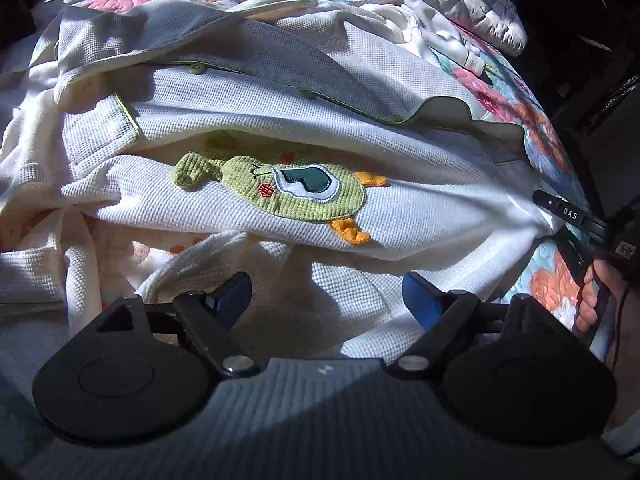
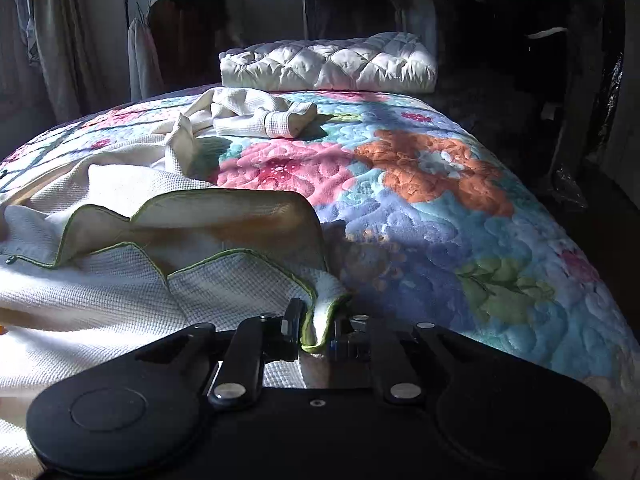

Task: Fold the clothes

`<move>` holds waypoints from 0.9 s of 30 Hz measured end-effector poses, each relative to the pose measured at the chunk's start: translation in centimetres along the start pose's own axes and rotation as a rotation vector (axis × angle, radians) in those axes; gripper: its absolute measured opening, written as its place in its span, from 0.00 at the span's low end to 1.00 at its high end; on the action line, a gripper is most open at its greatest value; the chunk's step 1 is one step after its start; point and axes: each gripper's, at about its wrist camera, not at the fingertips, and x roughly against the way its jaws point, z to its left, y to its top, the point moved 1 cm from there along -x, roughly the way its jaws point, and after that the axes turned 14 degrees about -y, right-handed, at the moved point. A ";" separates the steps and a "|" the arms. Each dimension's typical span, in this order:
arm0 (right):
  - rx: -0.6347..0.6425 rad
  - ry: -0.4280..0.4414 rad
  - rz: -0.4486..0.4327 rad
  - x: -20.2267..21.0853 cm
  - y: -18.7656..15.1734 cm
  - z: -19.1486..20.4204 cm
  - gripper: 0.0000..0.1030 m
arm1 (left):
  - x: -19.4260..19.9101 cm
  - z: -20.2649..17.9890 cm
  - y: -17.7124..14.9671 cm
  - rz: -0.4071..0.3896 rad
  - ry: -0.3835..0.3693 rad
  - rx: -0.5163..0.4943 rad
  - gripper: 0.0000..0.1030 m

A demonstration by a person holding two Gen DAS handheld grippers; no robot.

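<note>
currently the white waffle top (image 1: pixel 256 208) lies rumpled across the flowered quilt (image 2: pixel 460 216), its long axis running side to side in the left wrist view, frog patch (image 1: pixel 296 192) facing up. right gripper (image 2: pixel 314 332): jaws nearly together, clamped on the green-trimmed collar edge (image 2: pixel 320 320) at the garment's right end. left gripper (image 1: pixel 328 300): jaws wide apart, nothing between them, poised over the near hem. the hem is probably a separate layer; shadow hides it. a cuffed sleeve (image 2: pixel 276 120) trails toward the folded white pad (image 2: pixel 328 64).
</note>
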 end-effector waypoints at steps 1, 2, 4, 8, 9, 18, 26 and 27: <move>-0.005 -0.003 -0.002 0.7 0.1 0.0 0.29 | 0.8 0.8 0.0 -0.014 0.017 0.024 0.80; -0.025 -0.001 -0.009 1.9 0.3 -0.3 0.35 | 1.6 1.7 -0.1 -0.032 0.037 0.049 0.80; -0.060 0.059 -0.036 4.2 0.4 -0.8 0.48 | 3.1 3.4 -0.1 -0.049 0.070 0.070 0.80; -0.078 0.322 0.017 7.5 0.4 0.2 0.52 | 4.0 4.3 -0.3 -0.059 0.086 0.047 0.80; -0.077 0.401 0.040 8.2 0.4 0.6 0.53 | 4.2 4.4 -0.4 -0.062 0.090 0.039 0.80; 0.195 0.841 0.259 9.8 -3.6 12.2 0.53 | 4.5 5.0 0.4 -0.090 0.077 -0.035 0.95; 0.302 0.913 0.304 10.6 -4.4 17.0 0.60 | 1.9 7.6 -0.1 -0.069 0.035 0.054 0.92; 0.298 0.898 0.306 10.3 -4.4 17.0 0.62 | 1.7 8.1 -0.2 -0.081 0.041 0.071 0.92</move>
